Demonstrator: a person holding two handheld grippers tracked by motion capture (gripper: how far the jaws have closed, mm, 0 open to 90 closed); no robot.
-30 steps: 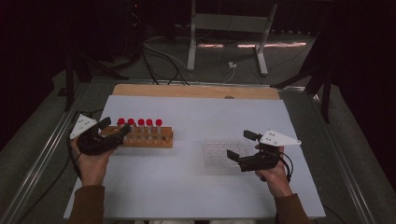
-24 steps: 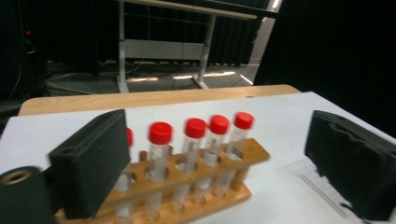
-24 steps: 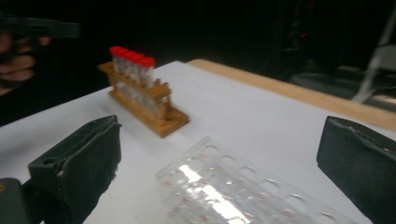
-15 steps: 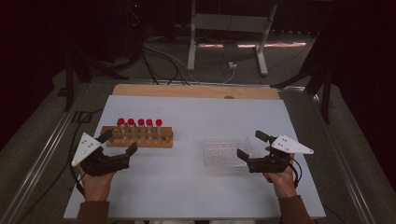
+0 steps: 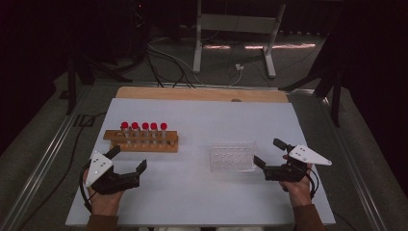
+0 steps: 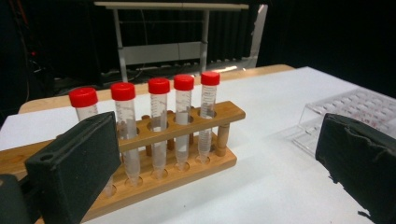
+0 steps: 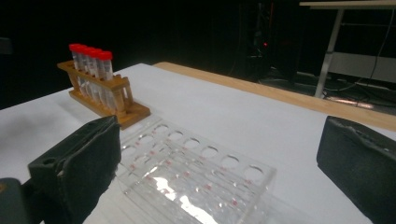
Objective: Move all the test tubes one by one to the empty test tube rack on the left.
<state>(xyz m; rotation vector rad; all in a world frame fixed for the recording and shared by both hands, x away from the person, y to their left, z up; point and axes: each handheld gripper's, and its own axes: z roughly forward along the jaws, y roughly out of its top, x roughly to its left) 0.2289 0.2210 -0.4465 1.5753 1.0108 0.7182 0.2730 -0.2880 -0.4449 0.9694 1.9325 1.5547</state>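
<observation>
Both hands have pulled back toward the near table edge; the left gripper has come off the wooden rack of five red-capped tubes with its jaws just opened wide, nothing between them. Reads as a release or reset, not a pick. The right gripper is also open and empty, just beside the clear plastic well rack, not touching. Both racks sit mid-table on the white sheet.

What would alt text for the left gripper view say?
Five clear tubes with red caps stand upright in a wooden rack on a white table. The left gripper has open black fingers framing it, with a clear plastic rack at right.
</observation>
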